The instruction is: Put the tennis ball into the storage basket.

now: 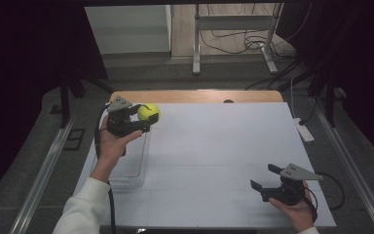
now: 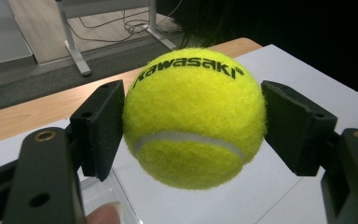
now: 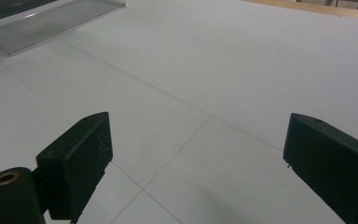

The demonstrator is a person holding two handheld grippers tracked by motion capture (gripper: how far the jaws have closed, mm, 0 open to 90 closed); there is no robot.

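One tennis ball [image 2: 193,116], one clear plastic container [image 1: 129,168], two tools.

Black left gripper [image 1: 137,120], grey three-cornered plate, trailing black cable; white sleeve [image 1: 83,207].

A white sheet [image 1: 214,161] is spread over a wooden desk [image 1: 195,95]. A clear plastic tray [image 1: 131,170] is seen at the sheet's left edge. Beyond the desk, a metal frame [image 1: 233,36] and loose cables [image 1: 238,44] are seen on the floor [image 1: 141,68].

Counter [image 1: 214,95]: wooden, its far edge bare.
Sheet [image 1: 214,146]: white, covers the counter.
Tray [image 1: 132,168]: clear, on the sheet's left side.
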